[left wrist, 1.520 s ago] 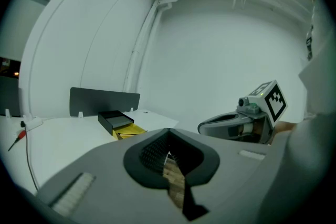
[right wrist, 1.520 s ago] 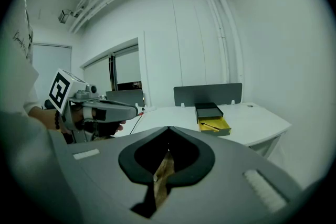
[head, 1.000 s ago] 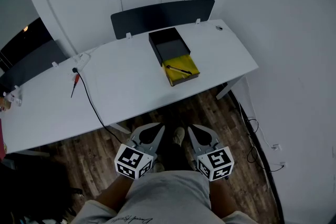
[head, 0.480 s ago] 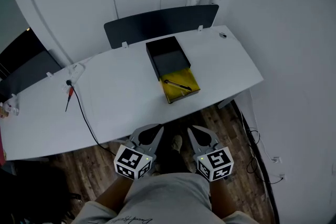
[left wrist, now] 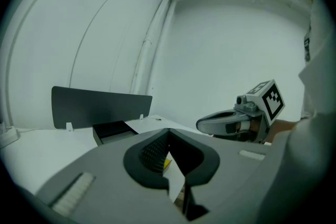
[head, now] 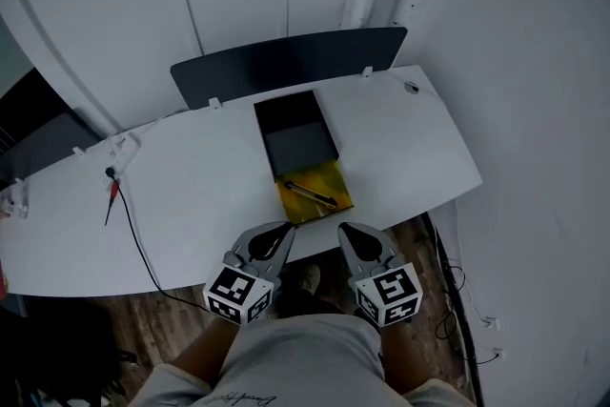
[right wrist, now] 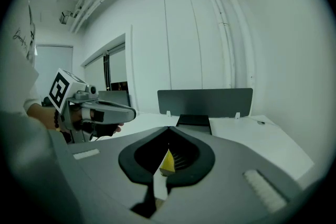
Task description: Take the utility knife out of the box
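Head view is showing the utility knife (head: 311, 194) lying on the yellow end of the box (head: 297, 140) at mid-frame on the white surface (head: 200, 195), its long axis running from upper left to lower right; I cannot tell which end holds the blade. Left gripper (head: 282, 232) and right gripper (head: 349, 234) are hovering below it, their fingers pressed together on nothing. It is looking slim, stiff and probably light, so pinching across the middle of the narrow body is seeming safest.
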Tool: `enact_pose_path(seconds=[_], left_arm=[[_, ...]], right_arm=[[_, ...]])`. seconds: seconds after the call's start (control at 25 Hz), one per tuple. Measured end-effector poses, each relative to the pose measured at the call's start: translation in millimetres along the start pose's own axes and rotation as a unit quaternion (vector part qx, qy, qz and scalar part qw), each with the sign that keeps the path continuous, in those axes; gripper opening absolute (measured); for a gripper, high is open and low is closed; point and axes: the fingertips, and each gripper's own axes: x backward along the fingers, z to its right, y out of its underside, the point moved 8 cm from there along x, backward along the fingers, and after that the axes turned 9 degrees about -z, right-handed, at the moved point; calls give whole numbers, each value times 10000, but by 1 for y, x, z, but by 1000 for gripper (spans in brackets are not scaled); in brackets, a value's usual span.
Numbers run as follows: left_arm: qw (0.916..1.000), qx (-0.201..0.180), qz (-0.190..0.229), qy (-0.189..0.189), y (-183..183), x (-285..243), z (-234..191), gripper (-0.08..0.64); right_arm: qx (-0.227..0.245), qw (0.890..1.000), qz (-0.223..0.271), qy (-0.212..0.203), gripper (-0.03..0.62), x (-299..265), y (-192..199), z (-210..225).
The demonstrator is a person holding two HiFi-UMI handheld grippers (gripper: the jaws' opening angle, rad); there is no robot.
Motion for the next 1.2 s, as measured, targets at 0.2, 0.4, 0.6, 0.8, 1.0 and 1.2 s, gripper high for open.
enact_pose_path(seconds=[0.2,0.4,0.6,0.8,1.0,1.2], left_arm=[[9998,74,41,-175,-19,-38,-11,2],[9993,119,65,-359,-34,-62,-19,2],[9985,192,14,-505,-38,-70,-28,2],[9982,233,-36,-547,-41,-74,-38,2],[9985,204,-130,-491,-42,-76,-49,2],[9988,202,-213,-395,-42,-76,-63,2]], right_arm=[[114,9998,19,-178,15,-22,-17,42],[226,9991,3,-350,15,-39,-30,71],[251,9983,-60,-525,15,-54,-36,81],[272,9975,-178,-629,15,-66,-38,81],[296,9972,-291,-620,15,-77,-41,79],[329,9970,-397,-586,15,-88,-45,76]])
